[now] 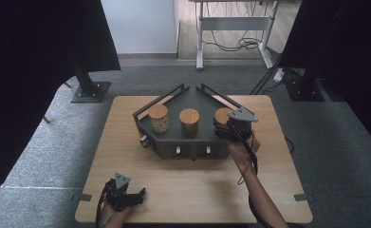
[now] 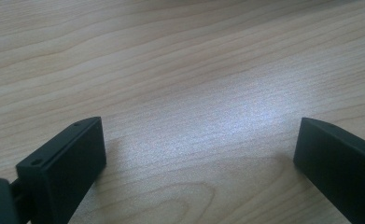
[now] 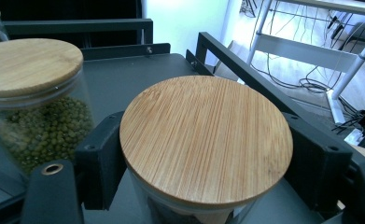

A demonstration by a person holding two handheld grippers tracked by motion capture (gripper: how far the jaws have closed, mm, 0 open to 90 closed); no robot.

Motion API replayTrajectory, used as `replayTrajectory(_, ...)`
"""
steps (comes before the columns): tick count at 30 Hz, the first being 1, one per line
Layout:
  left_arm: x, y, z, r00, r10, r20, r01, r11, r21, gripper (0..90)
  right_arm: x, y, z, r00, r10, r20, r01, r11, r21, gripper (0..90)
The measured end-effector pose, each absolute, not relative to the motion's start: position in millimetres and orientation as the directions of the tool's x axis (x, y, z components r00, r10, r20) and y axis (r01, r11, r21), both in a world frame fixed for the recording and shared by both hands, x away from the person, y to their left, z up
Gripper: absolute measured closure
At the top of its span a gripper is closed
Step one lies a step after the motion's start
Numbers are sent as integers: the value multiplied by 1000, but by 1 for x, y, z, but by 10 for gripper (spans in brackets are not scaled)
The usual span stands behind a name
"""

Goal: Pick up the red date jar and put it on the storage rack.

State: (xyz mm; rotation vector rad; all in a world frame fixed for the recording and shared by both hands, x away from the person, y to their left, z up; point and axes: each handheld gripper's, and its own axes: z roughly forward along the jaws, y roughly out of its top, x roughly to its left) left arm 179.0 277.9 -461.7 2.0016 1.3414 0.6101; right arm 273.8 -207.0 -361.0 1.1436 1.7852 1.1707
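A dark metal rack (image 1: 192, 97) at the table's far middle holds three glass jars with bamboo lids. My right gripper (image 1: 230, 124) is at the right jar (image 1: 221, 114). In the right gripper view its jaws press the glass on both sides just under the round lid (image 3: 206, 135), so the gripper (image 3: 208, 156) is shut on this jar. The middle jar (image 3: 35, 112) beside it holds green beans. The left jar (image 1: 158, 112) holds pale contents. My left gripper (image 1: 138, 194) rests low over the table's near left corner, open (image 2: 199, 154), with bare wood between its jaws.
The rack's raised rails (image 3: 245, 65) run close behind and to the right of the gripped jar. Small knobs (image 1: 192, 151) line the rack's front face. Bare wooden tabletop (image 1: 188, 185) lies between the rack and the near edge. Stand bases and cables sit on the floor beyond.
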Motion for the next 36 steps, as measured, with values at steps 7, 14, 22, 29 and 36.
replayTrajectory(7, 179, 278, -462, 371, 928, 27, 629, -273, 728, 20, 277, -209, -365, -362, 929, -73, 303, 191, 933, 226)
replayTrajectory(14, 179, 278, -461, 372, 928, 27, 629, -273, 728, 20, 279, -215, -366, -370, 928, -42, 312, 167, 935, 224)
replayTrajectory(22, 179, 278, -462, 371, 928, 27, 629, -273, 728, 20, 284, -219, -363, -378, 925, -28, 338, 166, 926, 181)
replayTrajectory(29, 179, 278, -462, 371, 928, 27, 629, -273, 728, 20, 283, -220, -362, -396, 917, -47, 333, 190, 924, 72)
replayTrajectory(36, 179, 278, -462, 370, 928, 27, 629, -272, 729, 20, 277, -225, -364, -407, 912, -52, 312, 193, 930, 53)
